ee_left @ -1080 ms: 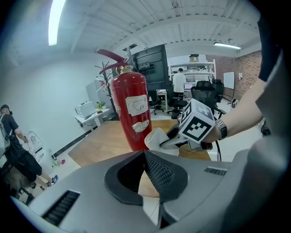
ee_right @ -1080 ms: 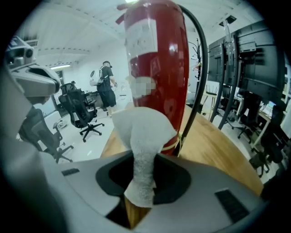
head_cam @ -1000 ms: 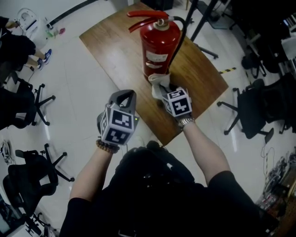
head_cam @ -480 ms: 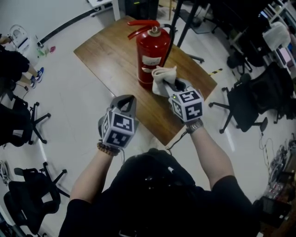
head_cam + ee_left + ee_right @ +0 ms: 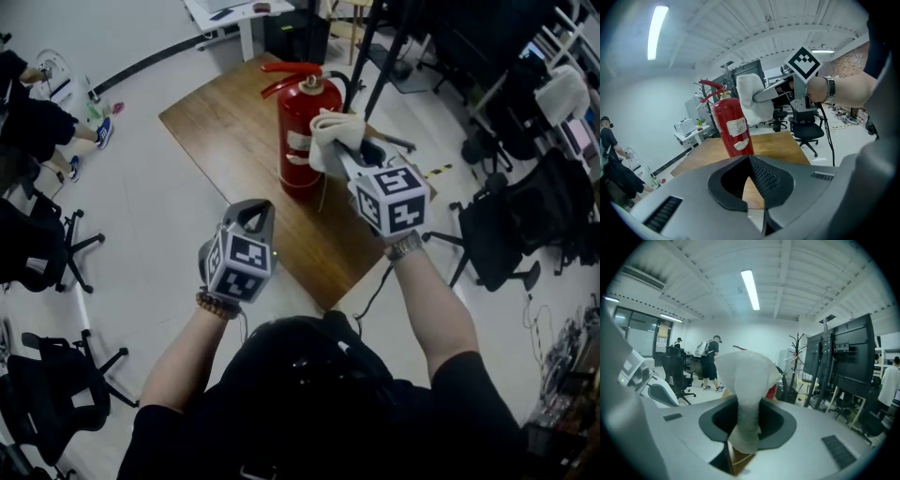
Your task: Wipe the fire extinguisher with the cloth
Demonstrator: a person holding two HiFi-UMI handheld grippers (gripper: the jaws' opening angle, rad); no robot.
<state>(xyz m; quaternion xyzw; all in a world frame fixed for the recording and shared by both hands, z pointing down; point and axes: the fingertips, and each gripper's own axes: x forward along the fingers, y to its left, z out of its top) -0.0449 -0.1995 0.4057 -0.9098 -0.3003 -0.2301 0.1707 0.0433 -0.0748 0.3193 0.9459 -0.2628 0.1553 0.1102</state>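
1. R side: right gripper [image 5: 343,157] is clenched on the cloth [image 5: 332,133]. The right gripper view shows a white wad pinched between the jaws, with most of it bunched loose past the tips.
2. L side: left gripper [image 5: 252,208] has its jaws closed on nothing. It hangs low, off the near edge of the table [image 5: 217,131], well apart from the work.
3. Fire extinguisher [image 5: 301,127] stands upright on the wooden table. The cloth is up at its shoulder on the right flank, just below the valve. It looks like contact, but I can't confirm it.
4. Risk, tipping: the cylinder is tall and nothing braces it. If I press sideways that high up, it could rock or go over. I'd want the L gripper steadying it first.
5. Risk, snagging: the loose bunch sits close to the red lever [image 5: 285,69] and the black hose [image 5: 348,92]. An upward stroke could catch there and drag the cloth out of the jaws, or pull on the handle.
6. Risk, grip: only a narrow neck of fabric is pinched, so hard rubbing may pull it free.
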